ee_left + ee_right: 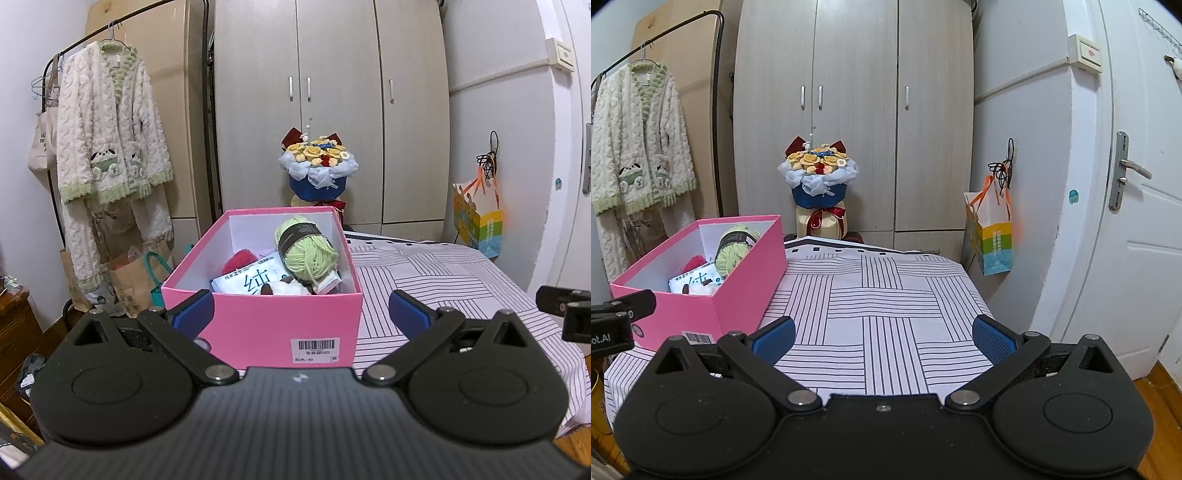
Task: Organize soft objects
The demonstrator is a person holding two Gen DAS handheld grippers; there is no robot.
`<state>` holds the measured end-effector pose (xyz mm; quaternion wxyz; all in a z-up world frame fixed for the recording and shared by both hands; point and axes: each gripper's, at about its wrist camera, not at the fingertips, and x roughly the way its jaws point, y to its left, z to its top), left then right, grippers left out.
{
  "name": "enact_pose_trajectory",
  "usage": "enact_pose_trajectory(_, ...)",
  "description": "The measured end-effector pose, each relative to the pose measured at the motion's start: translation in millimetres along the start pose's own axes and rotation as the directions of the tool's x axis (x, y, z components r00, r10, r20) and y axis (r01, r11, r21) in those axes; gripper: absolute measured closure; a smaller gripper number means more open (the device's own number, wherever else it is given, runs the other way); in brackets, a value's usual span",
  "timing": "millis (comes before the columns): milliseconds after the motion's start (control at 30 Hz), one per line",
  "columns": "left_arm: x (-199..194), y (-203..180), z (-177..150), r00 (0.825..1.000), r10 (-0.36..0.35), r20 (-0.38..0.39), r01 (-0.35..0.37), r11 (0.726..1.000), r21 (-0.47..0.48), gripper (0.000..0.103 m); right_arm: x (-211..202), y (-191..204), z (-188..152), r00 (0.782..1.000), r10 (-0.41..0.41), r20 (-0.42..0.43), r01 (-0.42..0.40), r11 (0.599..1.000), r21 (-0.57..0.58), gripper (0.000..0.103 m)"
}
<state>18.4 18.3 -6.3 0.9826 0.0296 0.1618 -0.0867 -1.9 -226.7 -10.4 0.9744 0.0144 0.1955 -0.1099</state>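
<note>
A pink box [258, 321] [738, 291] stands open on the striped cloth of the table [886, 302]. Inside lie a green yarn ball [308, 249] [733, 249], a red fluffy item [240, 260], a white wipes pack [247, 282] and a white plush piece [288, 288]. My left gripper [301, 312] hangs open just in front of the box's near wall, nothing between its blue pads. My right gripper [884, 338] is open above the bare cloth, to the right of the box. The left gripper's body [617, 321] shows at the right wrist view's left edge.
A wardrobe [849, 110] stands behind the table with a flower bouquet [818, 173] before it. A clothes rack holds a fleece robe [110, 129] on the left, paper bags [136, 280] below it. A colourful gift bag [991, 236] hangs on the wall beside a white door [1137, 184].
</note>
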Motion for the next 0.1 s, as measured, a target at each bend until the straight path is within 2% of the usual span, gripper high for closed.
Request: enact_pose_trajectory(100, 0.4, 0.1, -0.1, 1.000, 0.006, -0.002, -0.006, 1.000, 0.002, 0.001, -0.8, -1.0, -0.3, 1.000, 0.000, 0.001, 0.000, 1.000, 0.003, 0.000)
